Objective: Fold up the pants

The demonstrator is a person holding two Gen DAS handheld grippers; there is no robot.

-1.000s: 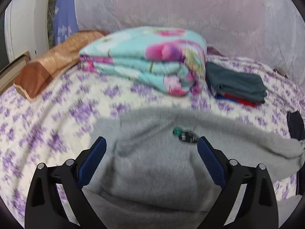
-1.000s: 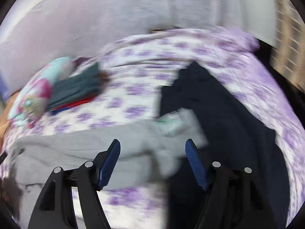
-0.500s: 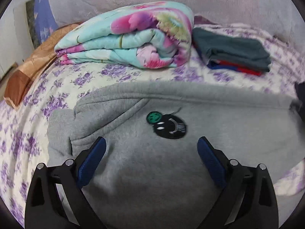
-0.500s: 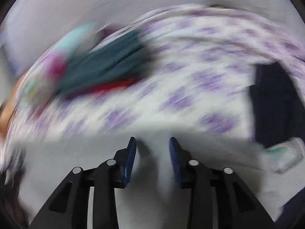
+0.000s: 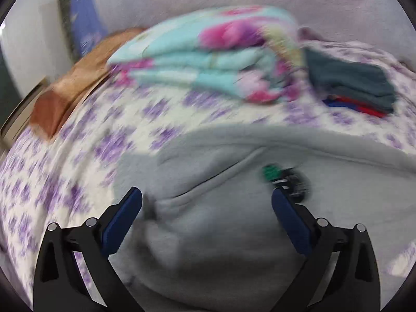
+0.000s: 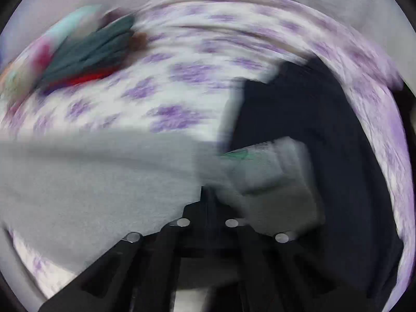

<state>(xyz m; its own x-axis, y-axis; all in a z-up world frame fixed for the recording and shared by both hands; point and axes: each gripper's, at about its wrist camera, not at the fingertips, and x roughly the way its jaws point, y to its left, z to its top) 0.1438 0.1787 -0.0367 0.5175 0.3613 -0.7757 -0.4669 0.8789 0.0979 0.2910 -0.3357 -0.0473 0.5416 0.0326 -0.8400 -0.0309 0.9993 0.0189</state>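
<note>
Grey fleece pants (image 5: 234, 234) spread flat across a bed (image 5: 78, 182) with a purple-flowered sheet, waistband toward the left, legs running off to the right. Left claw (image 5: 206, 208) wide open, hovering just above the waist area, a small dark printed patch (image 5: 291, 179) beside its right finger. Right claw (image 6: 208, 195) fully closed, apparently pinching the grey fabric near the cuffed leg end (image 6: 273, 176), which lies over a dark navy garment (image 6: 325, 130); heavy motion blur, so exact contact unclear. At the far side of the bed: a folded floral blanket (image 5: 208, 57), a stack of folded dark green clothes (image 5: 351, 83), a brown pillow (image 5: 70, 85). Likely handling: soft, thick, light, limp, prone to sagging and bunching when lifted, not slippery. Best holds probably at the stiffer waistband and at the leg cuffs, keeping the cloth taut between the two.
</note>
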